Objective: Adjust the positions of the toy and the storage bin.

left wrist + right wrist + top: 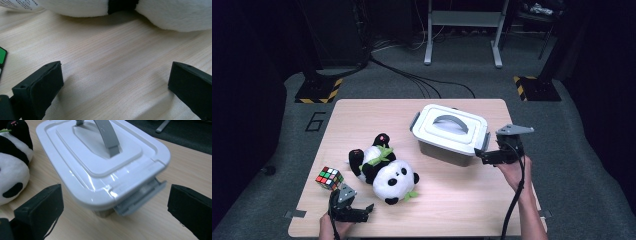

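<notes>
Right claw (488,156), jaws apart, faces the grey latch (140,199) of the white box (451,131) right of centre. Left claw (354,212), also apart, waits near the panda (384,170) at lower left. Pushing the latch carelessly could slide the unbraced box across the table (452,200).

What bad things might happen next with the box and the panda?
The right gripper is open at the grey latch of the white box. A slanted pull might slide the whole box instead of opening it. The left gripper is open just below the panda, so it might nudge the soft toy away, or bump the puzzle cube beside it off the table edge.
</notes>
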`<control>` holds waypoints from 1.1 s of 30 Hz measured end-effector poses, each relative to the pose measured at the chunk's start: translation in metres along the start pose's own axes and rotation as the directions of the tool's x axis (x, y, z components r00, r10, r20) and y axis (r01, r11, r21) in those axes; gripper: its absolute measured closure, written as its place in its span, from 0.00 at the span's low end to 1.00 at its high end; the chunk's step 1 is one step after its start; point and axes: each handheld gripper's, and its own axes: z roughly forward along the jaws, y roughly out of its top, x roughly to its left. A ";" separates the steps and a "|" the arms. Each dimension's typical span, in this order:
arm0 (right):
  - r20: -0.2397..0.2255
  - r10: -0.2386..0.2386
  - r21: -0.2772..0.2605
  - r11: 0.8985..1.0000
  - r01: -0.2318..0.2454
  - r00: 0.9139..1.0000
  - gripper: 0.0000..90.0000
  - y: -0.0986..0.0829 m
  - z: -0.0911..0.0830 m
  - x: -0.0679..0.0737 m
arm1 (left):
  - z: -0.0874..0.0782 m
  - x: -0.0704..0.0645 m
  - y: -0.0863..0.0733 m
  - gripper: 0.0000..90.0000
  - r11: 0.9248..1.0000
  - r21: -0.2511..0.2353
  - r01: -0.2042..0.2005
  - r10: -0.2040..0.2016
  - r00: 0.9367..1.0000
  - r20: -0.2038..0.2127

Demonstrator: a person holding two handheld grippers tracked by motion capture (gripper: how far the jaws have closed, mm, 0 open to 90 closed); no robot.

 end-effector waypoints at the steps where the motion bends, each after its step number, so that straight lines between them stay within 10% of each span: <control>1: -0.008 -0.010 0.004 1.000 0.010 1.000 0.00 0.004 0.004 0.001 | 0.000 0.000 0.000 0.00 1.000 0.000 -0.001 0.001 1.000 0.000; 13: -0.085 -0.073 0.084 0.993 0.080 0.994 0.09 0.043 0.058 -0.001 | 0.000 0.000 0.000 0.00 1.000 0.000 -0.005 0.005 1.000 0.001; 33: -0.128 -0.096 0.120 0.986 0.112 0.987 0.70 0.060 0.086 -0.014 | 0.000 0.001 0.000 0.00 1.000 0.003 -0.014 0.014 1.000 0.002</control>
